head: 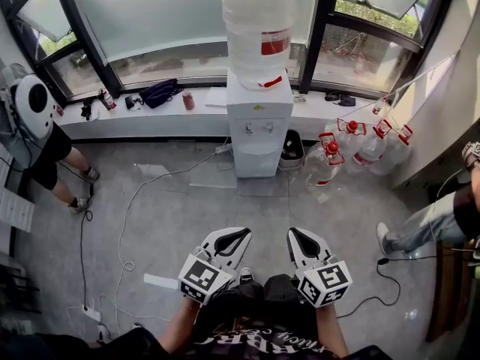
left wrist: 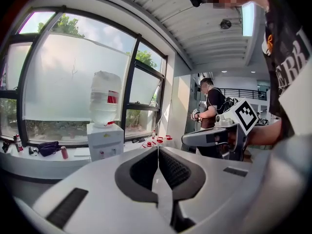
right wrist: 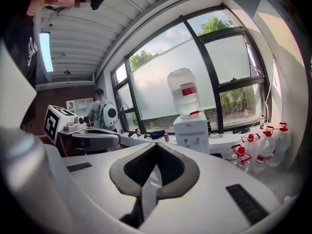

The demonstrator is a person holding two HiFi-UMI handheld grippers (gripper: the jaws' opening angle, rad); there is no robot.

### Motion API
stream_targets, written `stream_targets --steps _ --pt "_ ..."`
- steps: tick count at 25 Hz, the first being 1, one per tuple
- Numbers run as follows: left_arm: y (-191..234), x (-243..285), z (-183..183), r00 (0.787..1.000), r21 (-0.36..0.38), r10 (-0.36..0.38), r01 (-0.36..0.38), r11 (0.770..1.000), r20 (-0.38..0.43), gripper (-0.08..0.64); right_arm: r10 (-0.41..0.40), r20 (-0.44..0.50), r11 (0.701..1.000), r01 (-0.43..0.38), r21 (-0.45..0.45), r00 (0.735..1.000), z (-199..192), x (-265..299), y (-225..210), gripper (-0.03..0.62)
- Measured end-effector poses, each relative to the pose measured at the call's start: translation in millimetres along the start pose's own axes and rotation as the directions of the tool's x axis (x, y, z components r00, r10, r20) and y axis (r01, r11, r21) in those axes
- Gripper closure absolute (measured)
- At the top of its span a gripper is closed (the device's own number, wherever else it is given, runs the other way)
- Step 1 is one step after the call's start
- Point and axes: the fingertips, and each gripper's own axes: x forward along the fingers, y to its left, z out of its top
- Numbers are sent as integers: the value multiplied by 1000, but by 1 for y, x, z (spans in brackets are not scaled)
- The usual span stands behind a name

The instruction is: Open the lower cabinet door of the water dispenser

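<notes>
Left gripper (head: 236,238) and right gripper (head: 298,240): jaws fully together on both, nothing held, side by side low in head view. Water dispenser (head: 259,126) stands against the window ledge, well apart from both across the floor. Its lower cabinet door (head: 257,158) looks shut.

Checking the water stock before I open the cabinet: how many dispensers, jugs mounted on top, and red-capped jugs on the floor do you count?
water dispenser: 1
jug on the dispenser: 1
red-capped jugs on the floor: 4
Total: 6
</notes>
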Motion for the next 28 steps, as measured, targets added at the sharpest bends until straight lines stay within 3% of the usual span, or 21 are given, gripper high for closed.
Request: stream_targets --steps 5,13,22,28 --pt "5 25 -5 999 -16 -23 23 1000 -26 540 0 -4 1000 0 14 1000 5 15 -23 581" --pt "33 85 8 999 -16 16 -17 1000 -37 540 41 0 999 -41 21 999 21 66 -85 581" --pt "73 198 57 999 -15 36 -37 999 -37 540 85 8 996 -85 6 996 72 128 -188 581" --pt "83 256 68 997 6 29 -29 1000 -70 540 86 -1 996 -86 14 996 74 155 -245 581"
